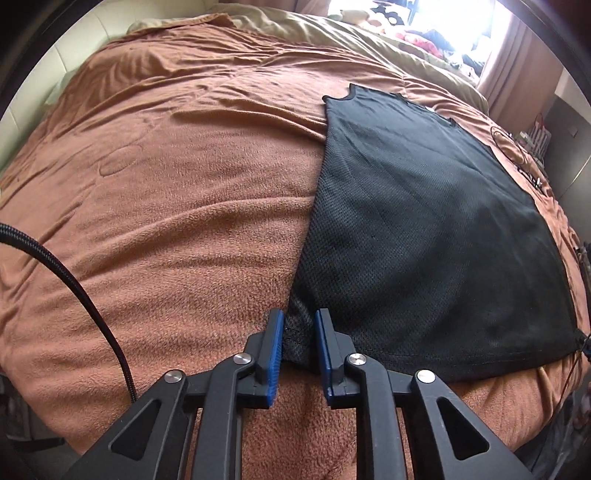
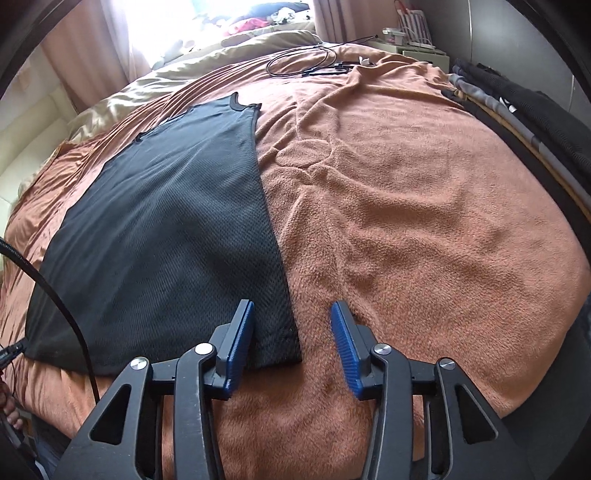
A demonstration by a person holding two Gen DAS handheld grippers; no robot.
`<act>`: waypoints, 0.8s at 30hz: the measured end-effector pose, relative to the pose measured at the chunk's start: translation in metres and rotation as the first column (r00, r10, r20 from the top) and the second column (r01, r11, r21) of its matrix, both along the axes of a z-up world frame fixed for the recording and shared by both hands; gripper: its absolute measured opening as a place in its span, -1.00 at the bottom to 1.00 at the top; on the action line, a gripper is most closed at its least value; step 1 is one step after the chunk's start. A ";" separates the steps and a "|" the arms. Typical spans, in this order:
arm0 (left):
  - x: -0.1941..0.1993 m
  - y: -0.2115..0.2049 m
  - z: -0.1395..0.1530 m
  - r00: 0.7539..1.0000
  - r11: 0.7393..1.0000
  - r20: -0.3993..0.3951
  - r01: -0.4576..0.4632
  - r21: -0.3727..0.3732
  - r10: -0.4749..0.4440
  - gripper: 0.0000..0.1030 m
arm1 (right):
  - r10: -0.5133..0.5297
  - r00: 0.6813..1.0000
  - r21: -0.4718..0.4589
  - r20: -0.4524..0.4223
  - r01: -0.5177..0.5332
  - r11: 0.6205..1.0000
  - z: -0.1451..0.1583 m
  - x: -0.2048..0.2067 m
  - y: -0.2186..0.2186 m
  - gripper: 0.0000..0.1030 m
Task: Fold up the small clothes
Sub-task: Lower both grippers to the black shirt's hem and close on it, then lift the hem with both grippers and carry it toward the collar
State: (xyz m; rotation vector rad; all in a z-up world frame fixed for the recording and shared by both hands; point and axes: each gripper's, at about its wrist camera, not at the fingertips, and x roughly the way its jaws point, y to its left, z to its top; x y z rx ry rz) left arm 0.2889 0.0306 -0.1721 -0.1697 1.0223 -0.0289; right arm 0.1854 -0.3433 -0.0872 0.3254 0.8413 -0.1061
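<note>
1. The window [image 1: 424, 22] at 1 o'clock in the left wrist view is washed out by glare, so the heap of things in front of it cannot be made out. In the right wrist view, the folded dark stack [image 2: 517, 99] at 2 o'clock is cut off by the lens edge.
2. The black shirt [image 1: 424, 221] lies flat on the blanket [image 1: 166, 203], hem nearest the grippers and neck toward 12 o'clock.
3. The left gripper [image 1: 298, 325] is narrowed around the shirt's near left corner; the cloth sits between the blue pads [image 1: 276, 354], though whether they pinch it cannot be told.
4. The right gripper [image 2: 291, 314] stands wide, straddling the shirt's near right corner [image 2: 288, 343]; its left pad is over the cloth, its right over bare blanket.
5. The shirt is fine mesh with stitched edges; the blanket is rust-coloured fleece, wrinkled. A thin black cable [image 2: 303, 62] loops at 12 o'clock.
</note>
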 end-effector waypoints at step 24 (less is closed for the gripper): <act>-0.053 0.016 0.055 0.988 0.997 0.148 -0.038 -0.060 0.046 -0.92 | 0.066 0.987 0.063 0.145 -0.076 0.995 0.040 -0.053 0.000 -0.96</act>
